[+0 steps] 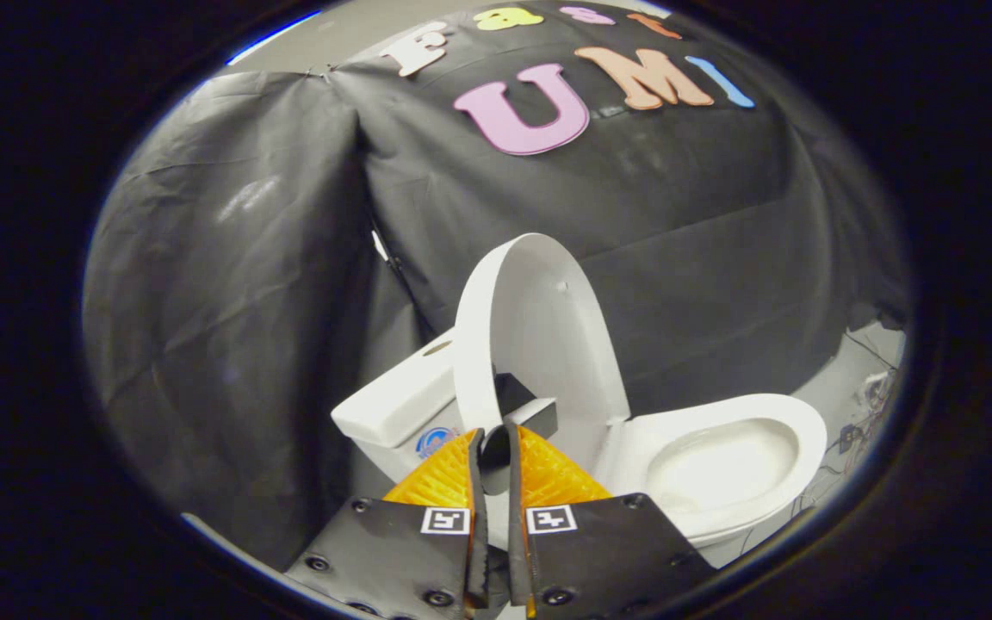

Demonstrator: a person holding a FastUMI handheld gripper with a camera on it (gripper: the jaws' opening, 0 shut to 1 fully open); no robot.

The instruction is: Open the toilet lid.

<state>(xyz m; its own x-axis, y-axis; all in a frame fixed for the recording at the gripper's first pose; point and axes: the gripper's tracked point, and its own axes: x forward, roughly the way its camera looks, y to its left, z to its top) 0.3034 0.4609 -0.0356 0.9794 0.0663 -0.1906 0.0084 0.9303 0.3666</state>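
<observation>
The white toilet lid (539, 344) stands raised, nearly upright, above the open bowl (724, 469). Its near rim runs down into the narrow gap between my fingers, and my gripper (493, 429) is shut on that rim with both fingers pressing its sides. Just beyond the fingertips a small dark block (526, 405) sits against the lid's inner face. The seat ring (806, 426) lies flat around the bowl, to the right of the fingers. The white tank (397, 405) sits left of the lid and behind it.
Black cloth walls (246, 284) close in behind and to the left of the toilet. Some cables (871, 405) lie on the pale floor beyond the bowl at the far right.
</observation>
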